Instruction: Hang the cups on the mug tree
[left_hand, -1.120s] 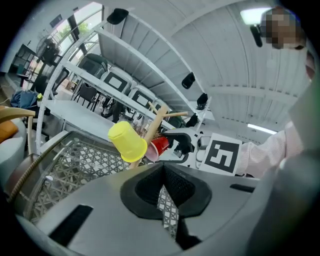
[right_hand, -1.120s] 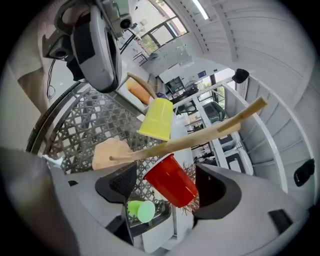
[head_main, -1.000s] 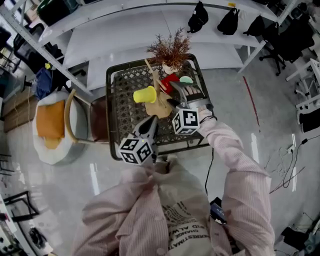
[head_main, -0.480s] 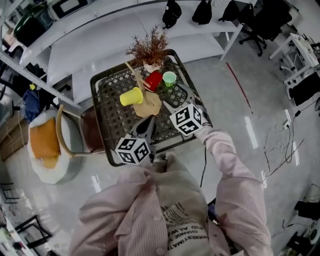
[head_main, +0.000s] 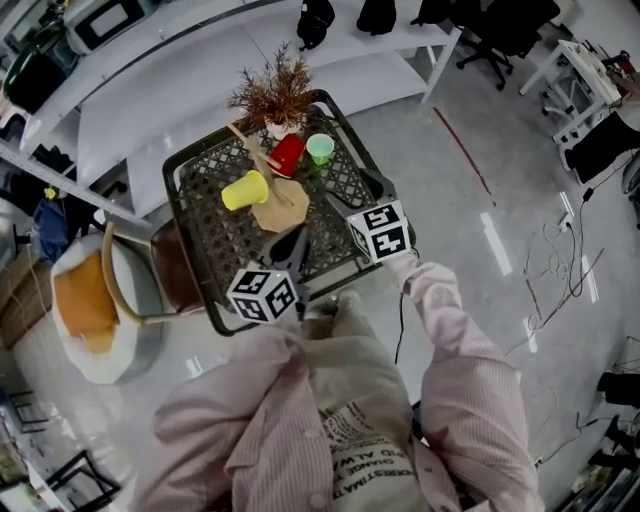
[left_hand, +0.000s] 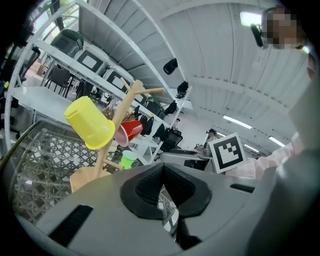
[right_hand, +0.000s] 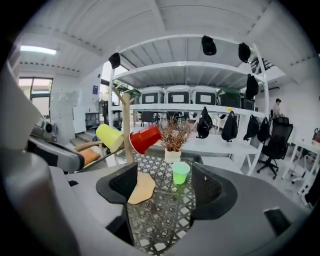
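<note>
Yellow cup (head_main: 245, 190) and red cup (head_main: 287, 155) hang on the tree (head_main: 282, 214); green cup (head_main: 320, 148) stands (upright). Left gripper (left_hand: 162, 186) jaws together, right gripper (right_hand: 165, 187) jaws apart.

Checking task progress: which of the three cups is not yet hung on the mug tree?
The green cup: it stands on the mesh table beside the mug tree, while the yellow cup and red cup hang on its pegs.

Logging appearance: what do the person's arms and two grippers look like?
The left gripper and right gripper are grey with black-lined jaws. Each carries a white cube with black square markers. The sleeves are pale pink with fine stripes. A thin dark cable trails below the right gripper.
</note>
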